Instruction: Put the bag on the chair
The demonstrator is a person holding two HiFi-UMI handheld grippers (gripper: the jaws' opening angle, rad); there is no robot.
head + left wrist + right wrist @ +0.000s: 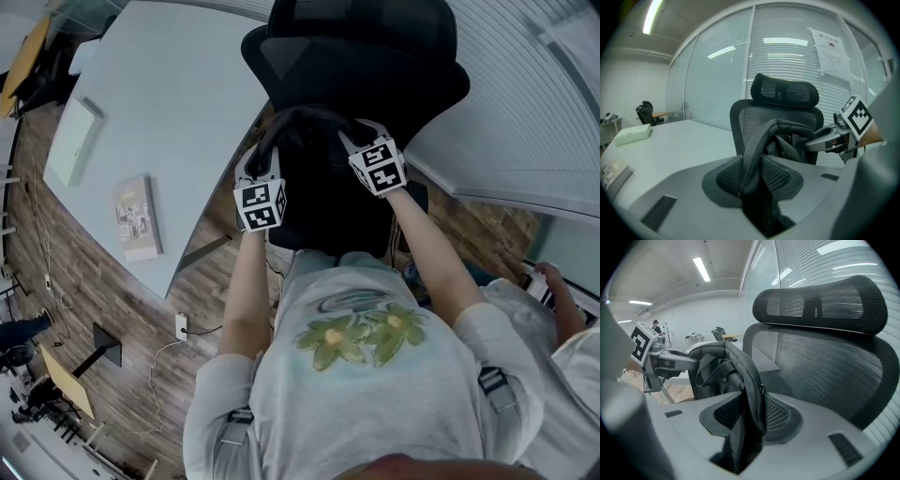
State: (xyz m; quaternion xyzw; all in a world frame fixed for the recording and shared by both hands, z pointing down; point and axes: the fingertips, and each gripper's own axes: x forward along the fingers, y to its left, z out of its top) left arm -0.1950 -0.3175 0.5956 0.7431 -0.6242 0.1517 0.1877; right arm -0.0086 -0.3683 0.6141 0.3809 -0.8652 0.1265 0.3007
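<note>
Below my head, head view: my left gripper [263, 165] and right gripper [352, 133] are holding the bag [323, 202] up between them, chair [361, 56] just beyond | left gripper view: jaws are clamping a bag strap [757, 145] | right gripper view: jaws are clamping the other strap [750, 380], chair back just beyond.

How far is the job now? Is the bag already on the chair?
Done: the bag is at the chair, over its seat, before the backrest. In hand: the left gripper and the right gripper each pinch a strap of it. To do: lower it onto the seat, unless it rests there already, which I cannot tell, then let go.
</note>
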